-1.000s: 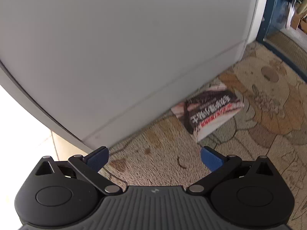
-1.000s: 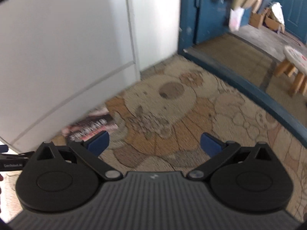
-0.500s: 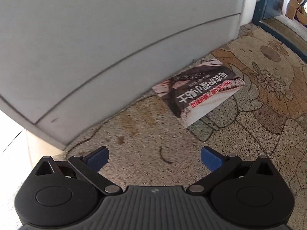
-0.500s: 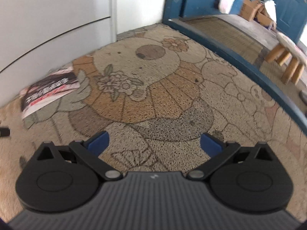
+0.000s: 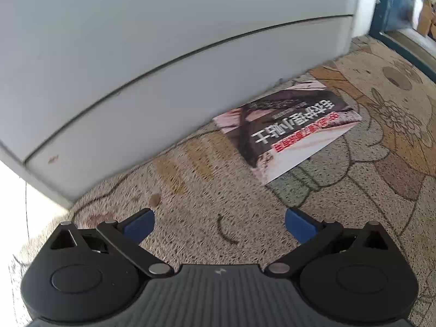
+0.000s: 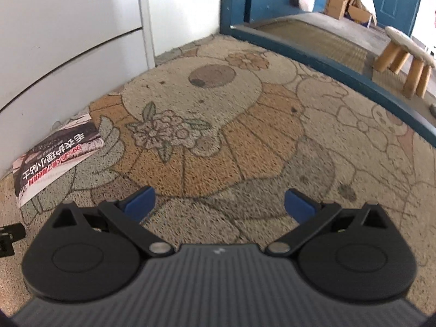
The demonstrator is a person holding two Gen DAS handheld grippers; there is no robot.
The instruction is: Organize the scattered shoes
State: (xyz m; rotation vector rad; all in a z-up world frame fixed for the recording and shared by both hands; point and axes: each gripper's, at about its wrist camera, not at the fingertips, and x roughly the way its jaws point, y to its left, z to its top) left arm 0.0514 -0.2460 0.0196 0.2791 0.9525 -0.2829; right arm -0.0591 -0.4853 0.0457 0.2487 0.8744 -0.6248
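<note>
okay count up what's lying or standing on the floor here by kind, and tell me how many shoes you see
Shoes: 0 in view
Leaflet: 1
Patterned mat: 1
Wooden stool: 1
Cardboard boxes: at least 2, blurred
Total: at least 5

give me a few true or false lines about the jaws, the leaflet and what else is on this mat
1. The jaws of the left gripper stand wide apart with nothing between them. True.
2. The right gripper is shut on a shoe. False: its jaws are open and empty, and no shoe shows in either view.
3. A printed leaflet lies flat on the patterned mat, close to the white cabinet. True.
4. The leaflet lies between the jaws of the left gripper. False: it lies ahead of them, untouched.
5. A wooden stool stands beyond the blue threshold. True.
6. The mat is plain grey. False: it bears a cartoon pattern in tan and orange.
</note>
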